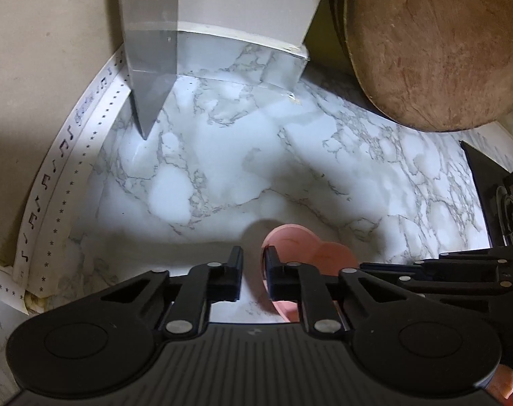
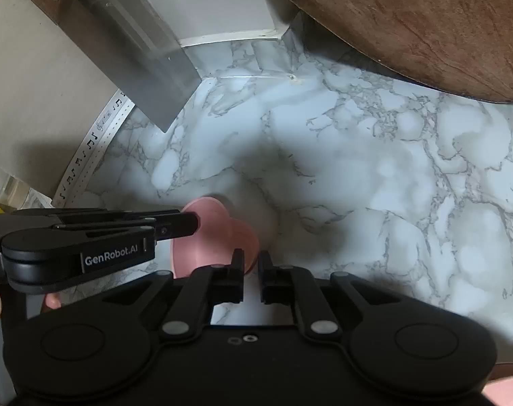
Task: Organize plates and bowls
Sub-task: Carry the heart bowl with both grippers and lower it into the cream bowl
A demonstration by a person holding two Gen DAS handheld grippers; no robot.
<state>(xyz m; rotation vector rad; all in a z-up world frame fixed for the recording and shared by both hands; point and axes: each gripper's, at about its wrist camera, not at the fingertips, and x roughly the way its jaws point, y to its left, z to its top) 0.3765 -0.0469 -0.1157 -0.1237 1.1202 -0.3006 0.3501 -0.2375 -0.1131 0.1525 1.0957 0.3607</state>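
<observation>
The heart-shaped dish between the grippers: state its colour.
Pink heart-shaped dish; clearest in the right wrist view.

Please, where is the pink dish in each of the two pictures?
Left wrist view: the pink dish is at bottom centre, by the fingertips of the left gripper.
Right wrist view: the dish is left of centre, low.
Shared landmark: the round wooden board, upper right in both.

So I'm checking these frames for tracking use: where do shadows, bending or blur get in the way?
Left wrist view: the fisheye bends the music-note paper strip into an arc; a soft shadow crosses the marble-patterned counter. Right wrist view: shadow darkens the counter around the pink heart-shaped dish; corners are vignetted black.
</observation>
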